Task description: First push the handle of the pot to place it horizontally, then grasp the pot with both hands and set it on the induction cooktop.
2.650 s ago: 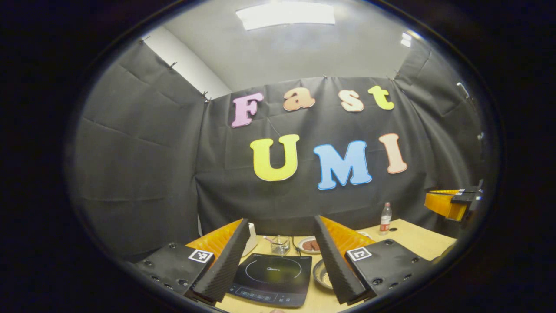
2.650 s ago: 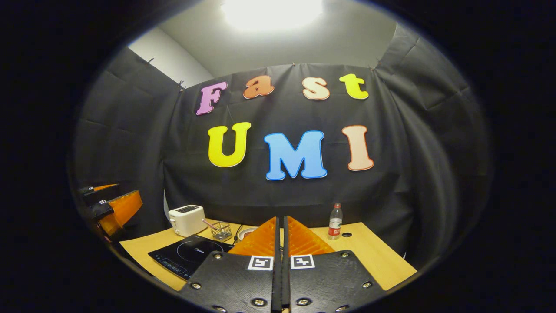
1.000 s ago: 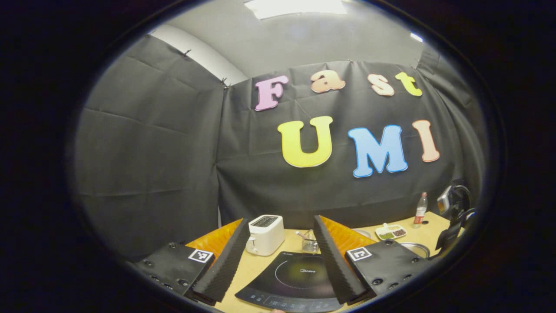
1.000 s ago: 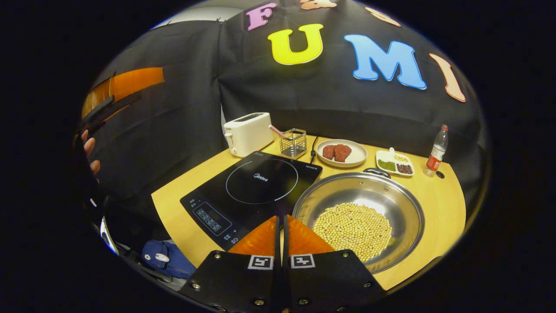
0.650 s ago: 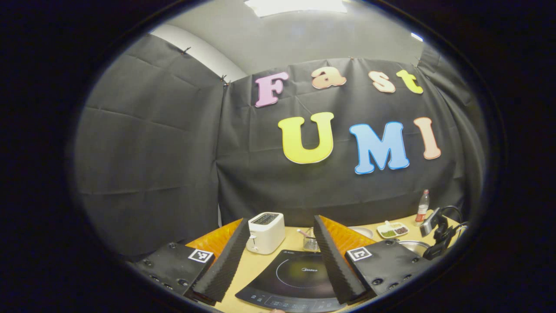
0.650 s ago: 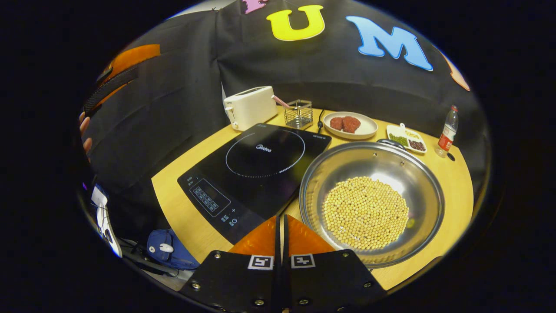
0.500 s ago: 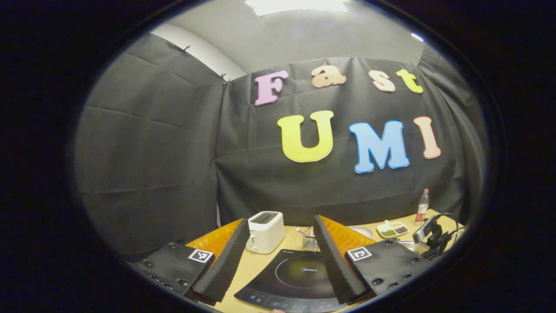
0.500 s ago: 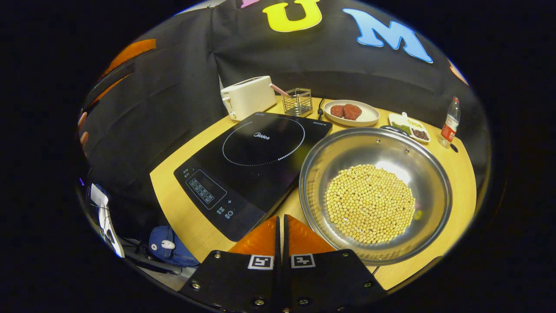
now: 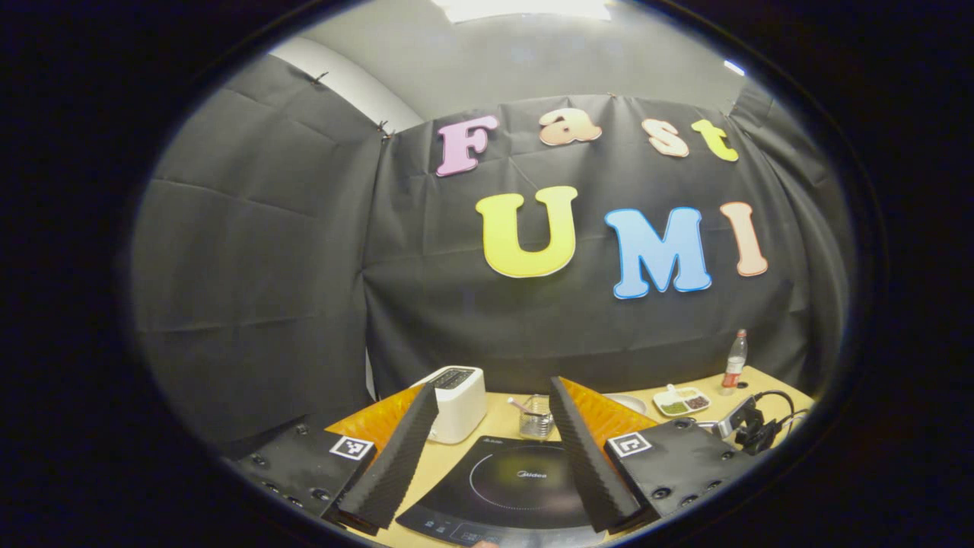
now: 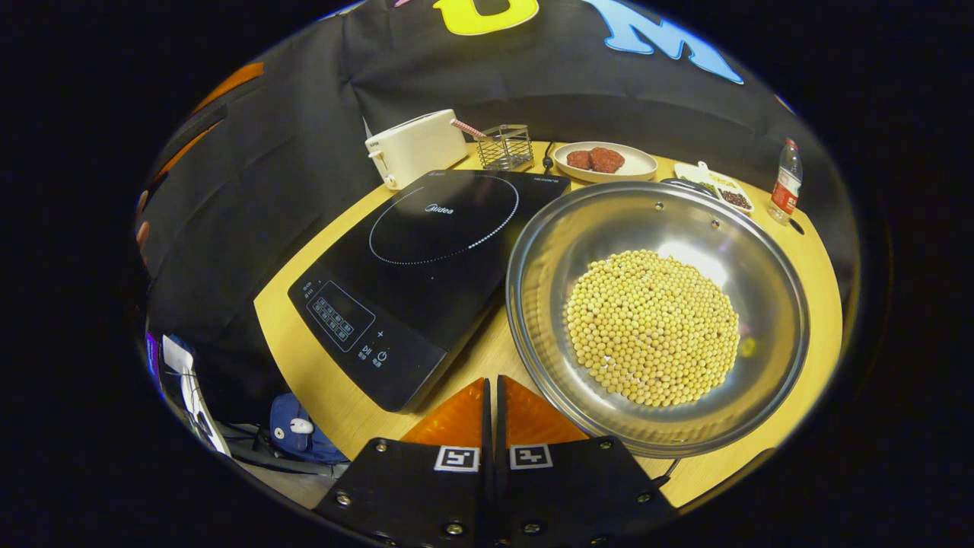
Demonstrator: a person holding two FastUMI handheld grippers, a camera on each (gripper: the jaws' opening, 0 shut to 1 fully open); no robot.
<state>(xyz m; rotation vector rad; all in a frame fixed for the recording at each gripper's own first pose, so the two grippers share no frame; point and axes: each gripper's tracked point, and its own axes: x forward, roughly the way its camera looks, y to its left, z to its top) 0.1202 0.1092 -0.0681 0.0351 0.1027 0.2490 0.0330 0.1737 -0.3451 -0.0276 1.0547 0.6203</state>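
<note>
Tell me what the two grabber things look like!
Each gripper has two wedge-shaped jaws on flat black plates dotted with screws. Every plate carries a little square black-and-white marker. The left gripper has ridged, zigzag faces on its jaws. The right gripper has ribbed jaw tops.

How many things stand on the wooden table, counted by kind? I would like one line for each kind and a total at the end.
Induction cooktop: 1
Pot with beans: 1
Toaster: 1
Wire basket: 1
Plate with meat: 1
Divided dish: 1
Bottle: 1
Total: 7
</note>
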